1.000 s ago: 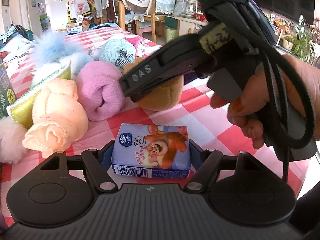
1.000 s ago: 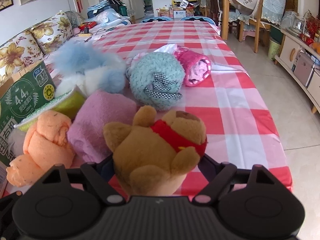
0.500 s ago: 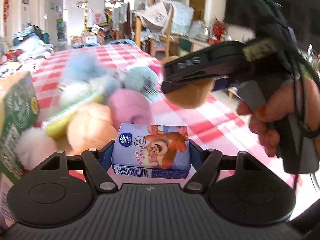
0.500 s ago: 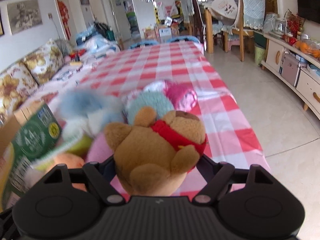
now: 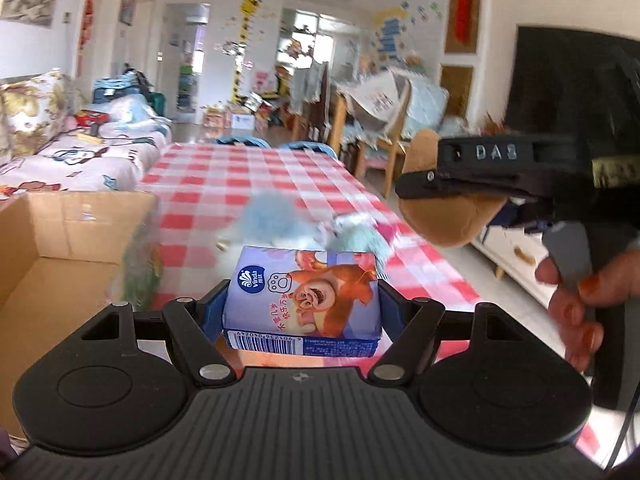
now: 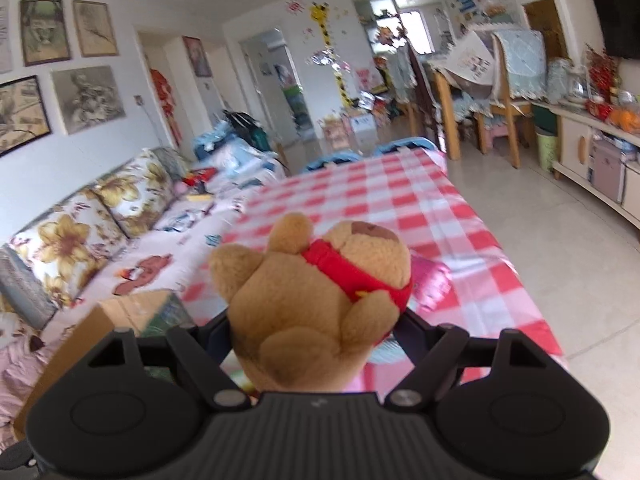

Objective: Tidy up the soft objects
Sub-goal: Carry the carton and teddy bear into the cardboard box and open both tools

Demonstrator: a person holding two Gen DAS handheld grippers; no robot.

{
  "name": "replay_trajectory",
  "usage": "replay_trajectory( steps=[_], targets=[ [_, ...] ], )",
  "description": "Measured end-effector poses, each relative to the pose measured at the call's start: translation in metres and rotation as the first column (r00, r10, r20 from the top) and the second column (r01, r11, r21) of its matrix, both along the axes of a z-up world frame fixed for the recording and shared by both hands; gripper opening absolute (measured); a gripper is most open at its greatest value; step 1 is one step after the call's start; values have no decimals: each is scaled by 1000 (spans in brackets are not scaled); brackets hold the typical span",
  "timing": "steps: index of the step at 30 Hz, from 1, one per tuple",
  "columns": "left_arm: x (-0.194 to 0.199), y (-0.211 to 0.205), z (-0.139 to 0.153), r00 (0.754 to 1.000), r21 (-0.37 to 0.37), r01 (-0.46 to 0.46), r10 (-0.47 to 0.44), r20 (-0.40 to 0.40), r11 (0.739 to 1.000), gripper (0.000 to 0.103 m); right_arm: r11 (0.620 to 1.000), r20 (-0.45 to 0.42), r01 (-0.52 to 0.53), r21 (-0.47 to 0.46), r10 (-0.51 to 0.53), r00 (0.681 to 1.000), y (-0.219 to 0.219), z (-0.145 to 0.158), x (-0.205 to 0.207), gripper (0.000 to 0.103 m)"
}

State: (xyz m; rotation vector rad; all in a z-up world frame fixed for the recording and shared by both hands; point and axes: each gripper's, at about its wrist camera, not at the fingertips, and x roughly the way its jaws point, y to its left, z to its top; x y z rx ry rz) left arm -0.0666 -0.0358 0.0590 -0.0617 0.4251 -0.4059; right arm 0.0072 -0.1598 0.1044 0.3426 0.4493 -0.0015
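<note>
The tissue pack (image 5: 304, 300) is a soft, glossy plastic-wrapped block, lilac-blue with a cartoon bear printed on top and a barcode along its near edge; the left gripper (image 5: 302, 304) clamps it by its two short ends with the jaws set wide, lifted above the red-and-white checked tablecloth (image 5: 224, 184). Left of the pack stands an open cardboard box (image 5: 60, 248), plain brown corrugated board with its flaps up. Beyond the pack, blurred fluffy pale-blue plush shapes (image 5: 272, 220) lie on the cloth. Right of the pack, the right gripper (image 6: 316, 336) grasps a teddy bear (image 6: 316, 300) across its rounded body, the jaws fairly wide and pressing into tan, nubbly fur; a red cloth band circles the bear's neck. A person's hand (image 5: 580, 304) wraps that gripper's handle.
</note>
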Motion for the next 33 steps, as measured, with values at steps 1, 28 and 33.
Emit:
replay_trajectory(
  steps=[1,28,33],
  targets=[
    [0,4,4,1000,-12,-13,13,3,1000,91,1000,12,-11,-4,11,1000,5,3,2,81],
    [41,152,30,866,-89,-500,495,-78,861,91,880,13,-428,-208,440,898,167,1,32,81],
    [36,158,27,849,-72,-526,519,-95,847,91,833,-29,-494,-249,504,863,194,-8,31,82]
  ],
)
